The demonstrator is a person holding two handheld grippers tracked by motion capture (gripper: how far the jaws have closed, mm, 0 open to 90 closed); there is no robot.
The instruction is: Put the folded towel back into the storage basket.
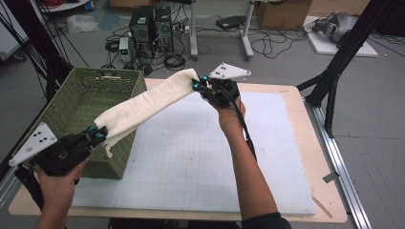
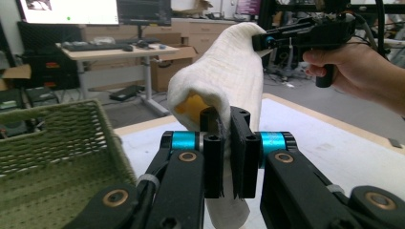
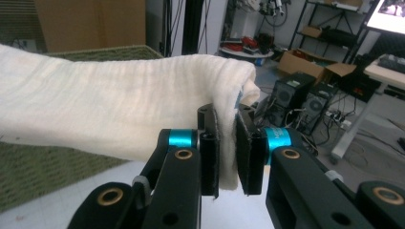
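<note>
A soft, limp cream towel (image 1: 143, 102) is held stretched above the green wicker basket (image 1: 81, 95), each end clamped by left gripper (image 1: 98, 135) and right gripper (image 1: 197, 85); end-gripping is judged suitable.

no readable text, labels or numbers

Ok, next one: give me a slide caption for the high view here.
Two hand-held grippers, left and right, stretch a cream towel in the air between them, above a green woven basket.
</note>
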